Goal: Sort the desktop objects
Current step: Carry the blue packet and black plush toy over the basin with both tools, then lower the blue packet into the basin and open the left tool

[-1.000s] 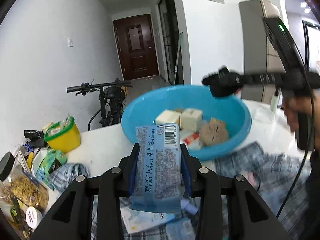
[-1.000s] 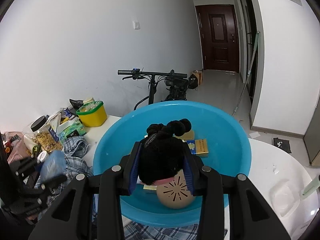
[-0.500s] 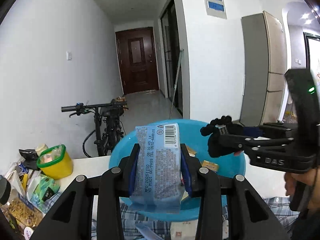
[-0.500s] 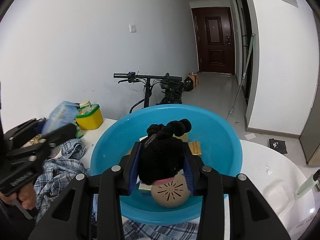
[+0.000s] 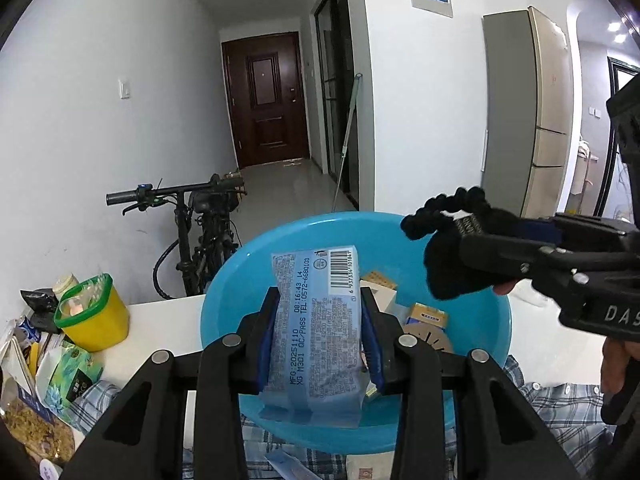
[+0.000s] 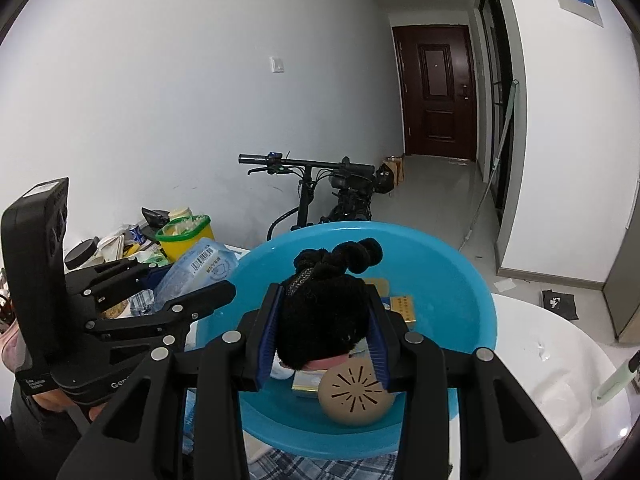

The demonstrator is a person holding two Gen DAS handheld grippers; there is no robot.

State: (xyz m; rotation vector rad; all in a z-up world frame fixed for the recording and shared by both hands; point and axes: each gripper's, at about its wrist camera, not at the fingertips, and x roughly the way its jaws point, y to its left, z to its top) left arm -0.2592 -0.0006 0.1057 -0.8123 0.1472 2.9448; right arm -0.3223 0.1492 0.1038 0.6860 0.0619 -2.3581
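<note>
Left gripper (image 5: 318, 344) clamped on a blue snack packet (image 5: 316, 320), held above the blue basin (image 5: 224, 300). Right gripper (image 6: 323, 334) clamped on a black knitted item (image 6: 324, 320), possibly a hat, over the basin's middle. Yellow tub (image 5: 94, 316) at 9 o'clock of the basin.
</note>
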